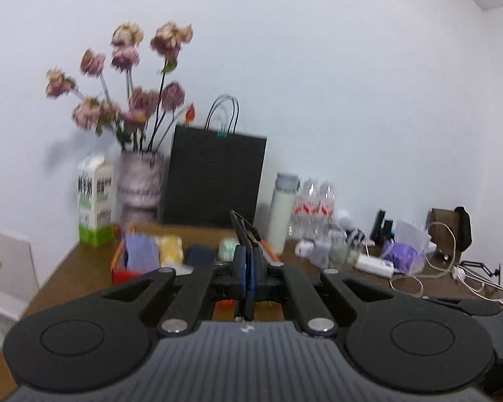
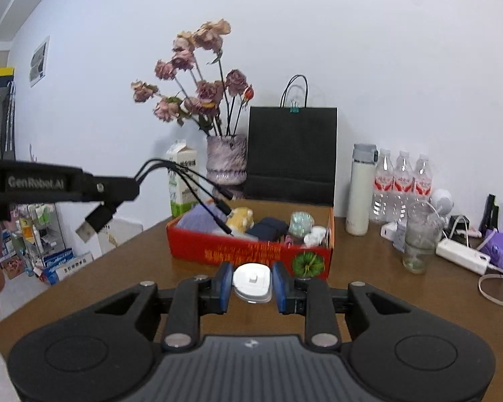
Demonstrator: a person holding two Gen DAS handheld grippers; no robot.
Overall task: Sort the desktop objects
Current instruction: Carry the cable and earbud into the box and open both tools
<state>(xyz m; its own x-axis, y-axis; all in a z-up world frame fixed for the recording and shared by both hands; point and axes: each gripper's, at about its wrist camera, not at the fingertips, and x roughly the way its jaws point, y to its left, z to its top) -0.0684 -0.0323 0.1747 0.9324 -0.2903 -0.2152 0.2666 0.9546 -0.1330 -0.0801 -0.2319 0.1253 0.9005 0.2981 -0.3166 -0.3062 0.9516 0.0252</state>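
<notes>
I have the left hand-held gripper (image 1: 248,268) clenched on a black multi-head cable (image 2: 184,181), held up in the air left of the red box (image 2: 251,251), its plugs dangling over the box's near-left corner. The right hand-held gripper (image 2: 252,284) has its jaws around a white puck-shaped gadget (image 2: 252,279) in front of the box on the worktop (image 2: 385,288); the pads sit just beside it and I cannot tell whether they are touching, so it looks not yet gripped. I judge the step as dropping the cable into the box. Next I should bring the left gripper over the box and lower it before releasing, or the loose plugs may snag on the rim.
</notes>
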